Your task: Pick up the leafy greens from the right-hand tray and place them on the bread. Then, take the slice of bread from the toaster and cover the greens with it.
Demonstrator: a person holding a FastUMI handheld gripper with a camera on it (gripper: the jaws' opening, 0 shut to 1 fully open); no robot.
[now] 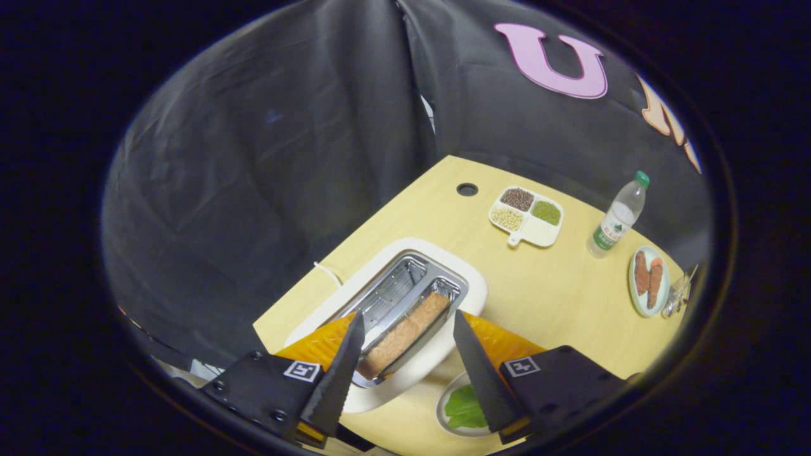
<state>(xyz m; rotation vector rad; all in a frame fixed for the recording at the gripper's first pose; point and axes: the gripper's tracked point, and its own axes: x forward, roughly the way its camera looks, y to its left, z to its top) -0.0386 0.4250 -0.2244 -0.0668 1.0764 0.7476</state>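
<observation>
Bread slice [405, 334], just one, stands in the two-slot toaster [405, 297] between the spread, empty fingers [408, 354].

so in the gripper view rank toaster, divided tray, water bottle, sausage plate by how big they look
1. toaster, nearest, between the open tongs
2. divided tray
3-4. water bottle and sausage plate: look alike, not ranked

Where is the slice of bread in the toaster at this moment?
In the gripper view, the brown slice of bread stands in one slot of the white toaster on the wooden table, between the open gripper's fingers.
</observation>
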